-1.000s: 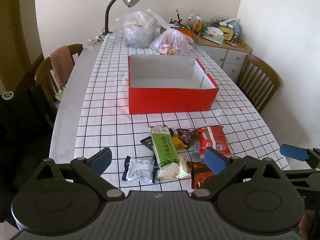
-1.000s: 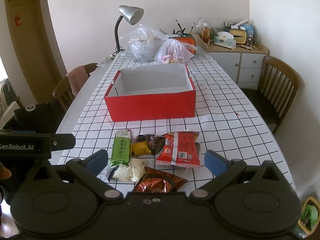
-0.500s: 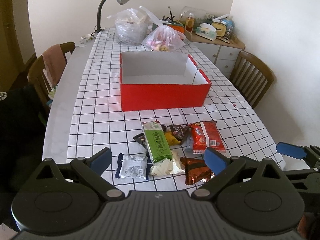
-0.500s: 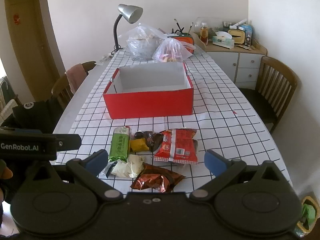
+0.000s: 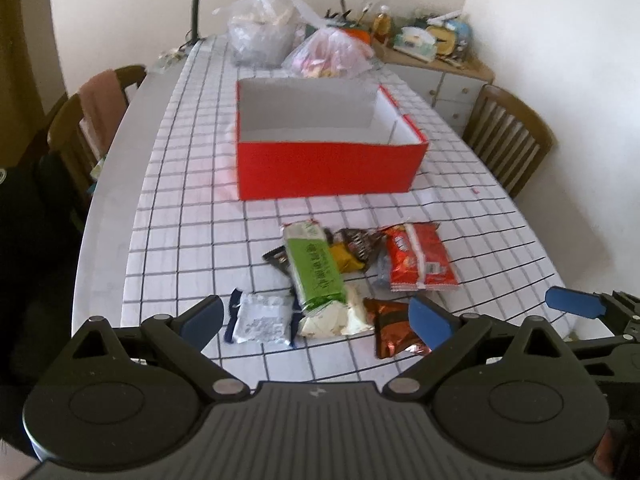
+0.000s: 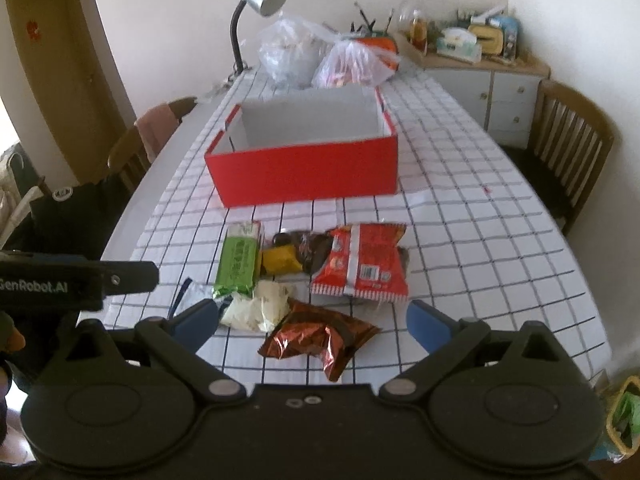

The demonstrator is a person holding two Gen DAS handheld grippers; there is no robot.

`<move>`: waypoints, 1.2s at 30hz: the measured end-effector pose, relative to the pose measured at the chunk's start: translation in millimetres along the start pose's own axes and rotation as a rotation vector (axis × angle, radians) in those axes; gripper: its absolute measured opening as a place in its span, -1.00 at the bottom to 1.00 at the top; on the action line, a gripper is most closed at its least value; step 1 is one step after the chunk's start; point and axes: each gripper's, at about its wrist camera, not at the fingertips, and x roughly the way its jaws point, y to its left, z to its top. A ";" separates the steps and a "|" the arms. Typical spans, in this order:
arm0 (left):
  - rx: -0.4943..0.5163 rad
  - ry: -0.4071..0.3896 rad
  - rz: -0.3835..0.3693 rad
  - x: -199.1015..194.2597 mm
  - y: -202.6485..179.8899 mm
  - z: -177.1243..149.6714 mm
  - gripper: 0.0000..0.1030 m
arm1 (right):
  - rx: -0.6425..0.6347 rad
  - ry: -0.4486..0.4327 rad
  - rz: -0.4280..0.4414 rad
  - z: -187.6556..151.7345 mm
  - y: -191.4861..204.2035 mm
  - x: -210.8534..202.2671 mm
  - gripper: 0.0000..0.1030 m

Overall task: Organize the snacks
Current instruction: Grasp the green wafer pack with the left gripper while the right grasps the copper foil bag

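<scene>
Risk: we judged the overlapping packets could drag neighbours off the near table edge (image 6: 520, 360) when one was pulled.
Cause: thin, crinkly wrappers slipping between wide fingers.
Snacks: green bar (image 5: 316, 268), red bag (image 6: 362, 260), brown foil packet (image 6: 320, 338) and white packet (image 5: 262, 318) lay heaped before the empty red box (image 5: 328, 168).
Left gripper (image 5: 316, 316): spread wide, holding nothing.
Right gripper (image 6: 312, 320): likewise.
</scene>
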 end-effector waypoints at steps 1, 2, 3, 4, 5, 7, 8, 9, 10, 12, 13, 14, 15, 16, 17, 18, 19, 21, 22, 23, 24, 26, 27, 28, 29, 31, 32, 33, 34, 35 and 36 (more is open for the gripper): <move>-0.011 0.010 0.005 2.6 3.0 -0.4 0.93 | -0.005 0.011 0.003 -0.9 -0.5 4.6 0.95; -0.021 0.023 0.012 6.3 6.0 -1.1 0.93 | -0.007 0.019 0.005 -2.2 -0.8 8.0 0.95; -0.033 0.038 0.017 10.1 8.9 -1.9 0.93 | -0.008 0.030 0.009 -3.0 -1.5 12.4 0.95; -0.042 0.050 0.020 13.3 11.0 -2.4 0.93 | -0.008 0.043 0.016 -3.8 -2.8 16.9 0.94; -0.053 0.064 0.025 17.5 13.6 -3.2 0.93 | -0.010 0.056 0.023 -4.7 -3.9 21.7 0.93; -0.072 0.085 0.032 25.3 17.9 -4.3 0.93 | -0.014 0.082 0.029 -6.4 -5.3 30.2 0.92; -0.081 0.094 0.035 29.1 19.7 -4.1 0.93 | -0.016 0.091 0.033 -6.2 -5.7 33.4 0.92; -0.087 0.101 0.036 33.0 20.9 -3.8 0.92 | -0.021 0.100 0.037 -6.1 -6.9 37.5 0.92; -0.089 0.107 0.036 35.9 21.2 -2.9 0.92 | -0.029 0.107 0.039 -5.9 -8.0 41.3 0.92; -0.097 0.114 0.037 43.5 22.1 1.0 0.92 | -0.046 0.129 0.033 -6.2 -10.6 49.8 0.92; -0.101 0.116 0.037 47.6 22.7 3.6 0.92 | -0.062 0.142 0.034 -6.8 -11.9 55.2 0.92; -0.110 0.120 0.036 53.0 23.2 7.3 0.92 | -0.074 0.151 0.032 -7.1 -12.7 59.7 0.92; -0.121 0.129 0.034 59.7 23.7 11.8 0.92 | -0.091 0.169 0.028 -7.0 -14.1 66.1 0.92; -0.131 0.140 0.029 65.8 23.6 15.2 0.92 | -0.104 0.184 0.030 -6.5 -15.7 70.8 0.92; -0.140 0.155 0.022 73.7 23.7 19.3 0.92 | -0.121 0.200 0.037 -5.5 -18.2 76.7 0.92; -0.145 0.170 0.020 81.9 22.9 22.9 0.92 | -0.131 0.217 0.043 -4.4 -20.9 82.7 0.92; -0.145 0.180 0.021 89.2 21.8 25.6 0.92 | -0.134 0.238 0.051 -3.6 -23.5 88.1 0.91; -0.145 0.208 0.017 106.0 19.2 31.4 0.92 | -0.161 0.276 0.075 -3.3 -25.6 99.6 0.88; -0.149 0.232 0.016 115.1 18.3 33.6 0.92 | -0.185 0.287 0.076 -3.5 -24.7 104.7 0.84; -0.158 0.253 0.020 123.3 17.6 36.0 0.92 | -0.208 0.295 0.073 -3.4 -23.8 109.0 0.80; -0.163 0.272 0.016 130.5 17.2 38.1 0.92 | -0.229 0.302 0.079 -3.4 -23.2 112.7 0.76; -0.177 0.309 0.018 145.2 16.7 42.1 0.92 | -0.264 0.319 0.090 -3.8 -22.7 120.0 0.74; -0.185 0.327 0.027 153.0 15.9 44.0 0.92 | -0.289 0.326 0.091 -4.2 -21.0 123.5 0.74; -0.189 0.339 0.027 159.5 14.9 45.6 0.92 | -0.316 0.331 0.094 -5.1 -19.1 127.2 0.74; -0.190 0.349 0.031 165.4 13.8 46.8 0.92 | -0.338 0.335 0.093 -5.4 -17.7 130.7 0.73; -0.186 0.361 0.051 176.0 11.0 48.6 0.92 | -0.385 0.349 0.085 -7.9 -13.2 137.3 0.67; -0.183 0.367 0.054 180.9 9.8 49.4 0.92 | -0.402 0.353 0.085 -8.3 -11.4 140.0 0.63; -0.182 0.376 0.064 184.8 8.6 49.9 0.92 | -0.418 0.351 0.083 -8.8 -9.5 141.8 0.61; -0.186 0.384 0.074 188.7 8.2 50.2 0.92 | -0.423 0.347 0.082 -8.3 -8.5 142.9 0.60; -0.190 0.391 0.074 191.6 7.9 50.8 0.92 | -0.422 0.346 0.086 -7.3 -8.3 143.9 0.52; -0.193 0.394 0.077 194.2 7.5 51.0 0.92 | -0.416 0.346 0.092 -6.2 -8.5 144.6 0.44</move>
